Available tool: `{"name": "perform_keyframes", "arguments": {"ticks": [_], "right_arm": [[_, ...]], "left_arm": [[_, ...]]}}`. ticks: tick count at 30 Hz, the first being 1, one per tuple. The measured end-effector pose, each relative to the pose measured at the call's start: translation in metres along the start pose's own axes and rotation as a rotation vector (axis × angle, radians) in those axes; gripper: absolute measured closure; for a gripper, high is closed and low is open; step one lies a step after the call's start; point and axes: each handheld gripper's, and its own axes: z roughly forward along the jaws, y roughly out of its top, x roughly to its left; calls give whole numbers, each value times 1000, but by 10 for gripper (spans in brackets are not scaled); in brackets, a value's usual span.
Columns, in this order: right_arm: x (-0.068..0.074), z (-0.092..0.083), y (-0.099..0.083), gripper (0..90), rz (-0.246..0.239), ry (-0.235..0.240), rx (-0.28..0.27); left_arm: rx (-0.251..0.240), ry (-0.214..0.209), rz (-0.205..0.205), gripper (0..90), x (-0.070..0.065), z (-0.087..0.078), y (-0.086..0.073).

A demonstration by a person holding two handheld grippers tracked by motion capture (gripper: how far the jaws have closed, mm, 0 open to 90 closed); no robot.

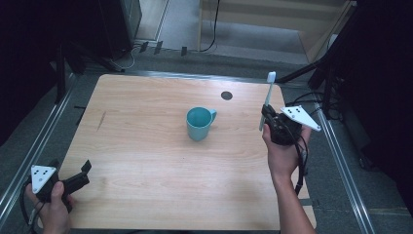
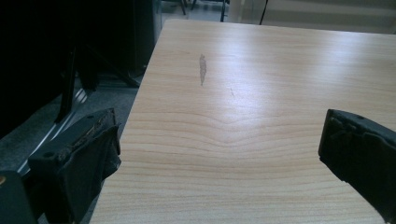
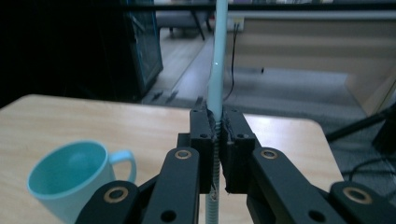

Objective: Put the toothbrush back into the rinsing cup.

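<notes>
A teal mug (image 1: 199, 123) stands upright near the middle of the wooden table (image 1: 146, 146), its handle pointing right. My right gripper (image 1: 266, 113) hovers to the right of the mug, shut on a pale toothbrush (image 1: 268, 97) that stands nearly upright with its white head at the top. In the right gripper view the toothbrush handle (image 3: 216, 70) is pinched between the two black pads, and the mug (image 3: 70, 179) sits lower left. My left gripper (image 1: 80, 171) rests at the table's front left corner, jaws wide apart with nothing between them, as the left gripper view (image 2: 219, 144) confirms.
A round dark hole (image 1: 226, 95) marks the table's far side. A grey smudge (image 2: 202, 70) lies on the left part of the tabletop. Metal rails run along both sides of the table, and dark stands and cables stand beyond its edges.
</notes>
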Motion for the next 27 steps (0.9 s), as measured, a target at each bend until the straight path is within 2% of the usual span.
{"name": "perform_keyframes", "arguments": {"ticks": [1,4,5,12,13,15,20,27], "right_arm": [[3,0,2,849,-2,-7,-29],[9,3,4,850,4,0,-53],[11,4,5,850,4,2,-77],[23,17,6,850,35,58,-159],[26,20,5,850,50,80,-171],[29,24,4,850,43,97,-189],[40,31,1,850,37,123,-202],[59,42,-4,849,17,161,-206]], "left_arm": [[-1,0,-1,0,0,0,0],[-2,0,4,0,0,0,0],[-3,0,5,0,0,0,0],[-2,2,4,0,0,0,0],[-3,2,5,0,0,0,0],[-2,2,2,0,0,0,0],[-5,6,22,0,-2,0,0],[-5,4,18,0,-2,0,0]]}}
